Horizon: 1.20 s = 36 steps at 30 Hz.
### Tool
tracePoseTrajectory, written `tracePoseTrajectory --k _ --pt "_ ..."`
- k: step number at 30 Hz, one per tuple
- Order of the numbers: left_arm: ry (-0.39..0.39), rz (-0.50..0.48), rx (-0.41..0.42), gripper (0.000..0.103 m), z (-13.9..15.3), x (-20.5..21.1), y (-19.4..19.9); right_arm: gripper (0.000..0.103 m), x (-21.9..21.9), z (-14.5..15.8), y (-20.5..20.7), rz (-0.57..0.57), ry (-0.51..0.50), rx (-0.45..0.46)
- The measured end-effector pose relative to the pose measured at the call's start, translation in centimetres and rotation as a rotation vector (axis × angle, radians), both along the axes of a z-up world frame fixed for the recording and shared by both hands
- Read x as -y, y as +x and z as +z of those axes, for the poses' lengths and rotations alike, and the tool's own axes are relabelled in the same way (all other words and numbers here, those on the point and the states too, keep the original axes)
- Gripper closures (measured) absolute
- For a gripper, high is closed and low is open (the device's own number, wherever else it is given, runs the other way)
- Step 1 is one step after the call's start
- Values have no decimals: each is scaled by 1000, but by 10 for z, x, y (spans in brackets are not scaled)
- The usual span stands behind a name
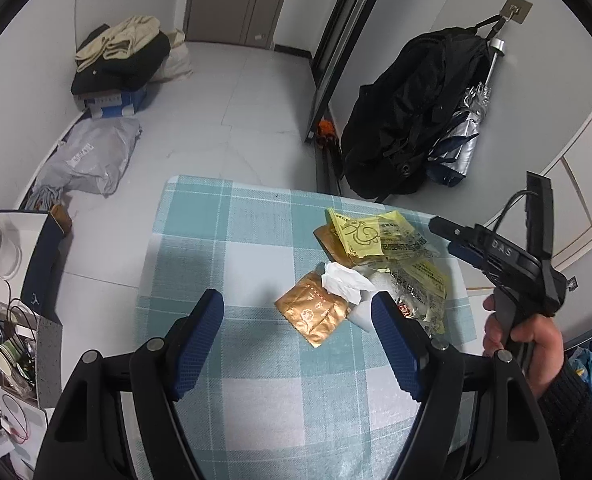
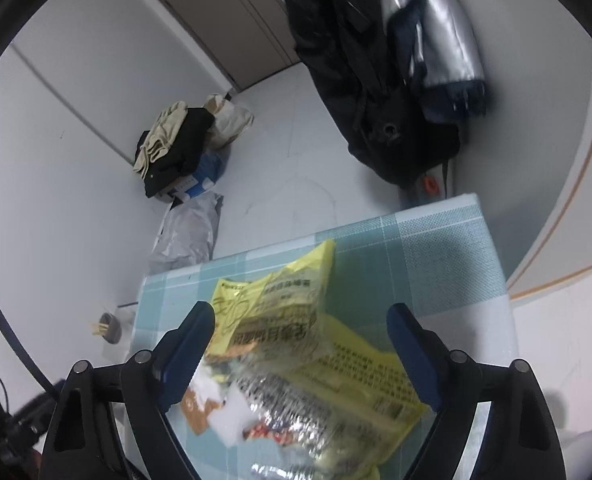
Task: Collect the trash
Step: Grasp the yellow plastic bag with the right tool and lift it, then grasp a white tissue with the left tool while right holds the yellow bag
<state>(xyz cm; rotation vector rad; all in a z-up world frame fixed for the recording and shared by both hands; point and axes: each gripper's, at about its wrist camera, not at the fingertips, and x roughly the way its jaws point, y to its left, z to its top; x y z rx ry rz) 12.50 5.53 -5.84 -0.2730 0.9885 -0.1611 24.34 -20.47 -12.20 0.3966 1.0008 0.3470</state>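
Left wrist view: left tool (image 1: 298, 340) at bottom centre, jaws apart and released, nothing btw its blue pads, above the checked worktop (image 1: 223, 248). Just beyond its right pad lies the trash pile: a gold sachet (image 1: 314, 312) at centre, touching a white crumpled tissue (image 1: 346, 282), then yellow wrappers (image 1: 376, 236) w/ a silver foil pack behind, toward centre right. At right edge a hand (image 1: 524, 344) holds the right tool (image 1: 444, 236), tip over the yellow wrappers; whether it touches them I cannot tell.

Right wrist view: right tool (image 2: 300, 344) at bottom centre, jaws wide and released. The yellow wrappers (image 2: 279, 300) and foil pack (image 2: 296, 412) sit btw its pads; left pad is just beside the pile, right pad is apart from it, so no grip. Picture is blurred here.

Farther, on the floor: a grey plastic bag (image 1: 87, 156) at left, then a heap of clothes (image 1: 123, 56) on a blue box at upper left. A black jacket (image 1: 412, 120) and silver umbrella (image 1: 464, 128) hang on the wall at upper right.
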Motion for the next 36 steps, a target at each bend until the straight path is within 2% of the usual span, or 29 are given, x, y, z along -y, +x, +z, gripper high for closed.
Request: tracePoseTrajectory --k 5,8,12,16,19,21,24,29,32,36 --pt "-30 6 -44 29 -6 1 9 31 6 -13 13 15 72 -49" --pt "-34 15 -64 29 -9 3 12 36 6 -19 16 19 105 -78" --pt "38 9 -41 29 -6 11 11 44 6 -24 17 31 129 -108" --pt "54 -7 -44 29 -7 15 11 55 5 -23 16 43 129 -110" --pt "49 -1 -51 29 -8 13 11 67 5 -21 15 54 131 -118" --pt "50 1 -50 29 -7 14 11 82 5 -20 13 69 130 -120" --pt "78 9 -42 29 -5 12 10 96 5 -17 10 75 119 -119" --pt "82 46 -35 29 -6 2 9 99 5 -1 -1 93 116 -58" --pt "62 59 -55 29 -10 -2 11 99 3 10 -10 99 116 -27" --pt "9 28 -100 30 -18 2 15 99 7 26 -23 93 139 17"
